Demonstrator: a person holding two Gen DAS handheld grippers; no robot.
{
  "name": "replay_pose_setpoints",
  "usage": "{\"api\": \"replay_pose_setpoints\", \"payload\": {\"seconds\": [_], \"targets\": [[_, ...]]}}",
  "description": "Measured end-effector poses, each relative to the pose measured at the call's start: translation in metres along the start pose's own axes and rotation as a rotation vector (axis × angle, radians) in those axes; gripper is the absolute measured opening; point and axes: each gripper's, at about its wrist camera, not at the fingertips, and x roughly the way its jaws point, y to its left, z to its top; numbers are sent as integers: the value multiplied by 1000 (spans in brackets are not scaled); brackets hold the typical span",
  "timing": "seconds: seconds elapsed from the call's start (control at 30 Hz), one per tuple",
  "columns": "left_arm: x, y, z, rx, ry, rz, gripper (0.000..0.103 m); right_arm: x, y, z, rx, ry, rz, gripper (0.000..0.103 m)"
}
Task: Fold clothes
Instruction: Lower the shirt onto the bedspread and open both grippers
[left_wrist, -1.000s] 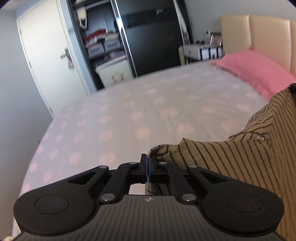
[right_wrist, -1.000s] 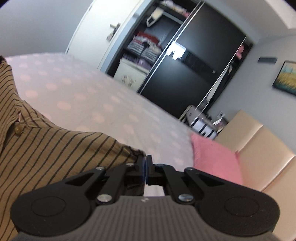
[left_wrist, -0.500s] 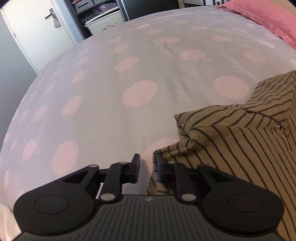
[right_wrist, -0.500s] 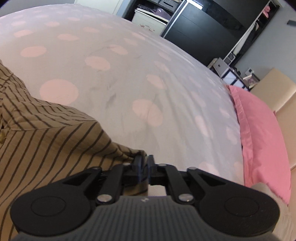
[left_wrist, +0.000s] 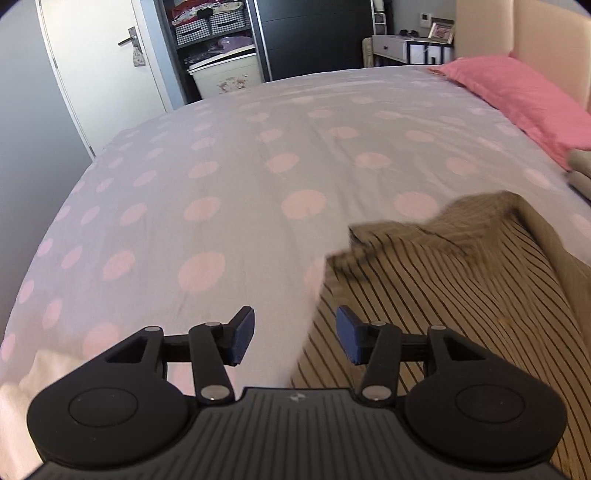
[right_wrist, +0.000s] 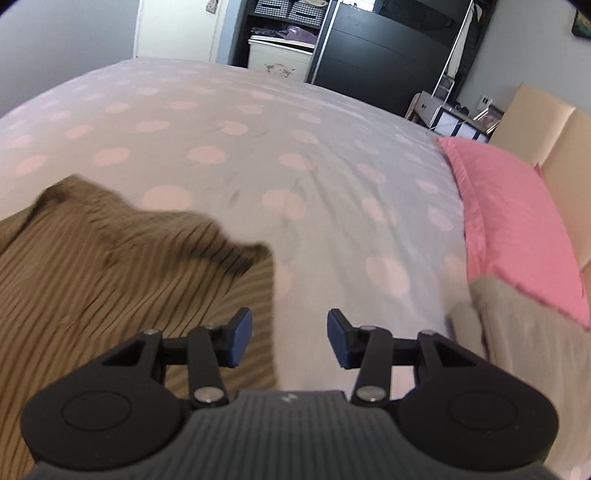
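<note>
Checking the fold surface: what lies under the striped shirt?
The striped shirt lies on the polka-dot bedsheet, which shows all around it. Whatever sits directly beneath the fabric is covered.

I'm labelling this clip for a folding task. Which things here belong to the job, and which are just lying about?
Part of the job:
striped shirt
left tool, open
right tool, open
polka-dot bedspread, the work surface

Just lying about:
pink pillow
beige folded cloth
storage bin
door

Your striped shirt (left_wrist: 461, 295) is motion-blurred along its far edge and cut off at lower right. Folded beige cloth (right_wrist: 524, 332) runs off the right frame edge.
</note>
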Motion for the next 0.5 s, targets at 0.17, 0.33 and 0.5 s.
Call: {"api": "replay_pose_setpoints", "payload": {"seconds": [0.17,0.33,0.5], "targets": [[-50,-14,-59,8,17,-49,48,-63,19,-63,41,9,113,45],[-78,-31,-111,-5,15,-88,53,-104,51,-119,8,17,175,45],[-74,-64,-140,61,43,-96,58,-116,67,-144,15,27,193,45]]}}
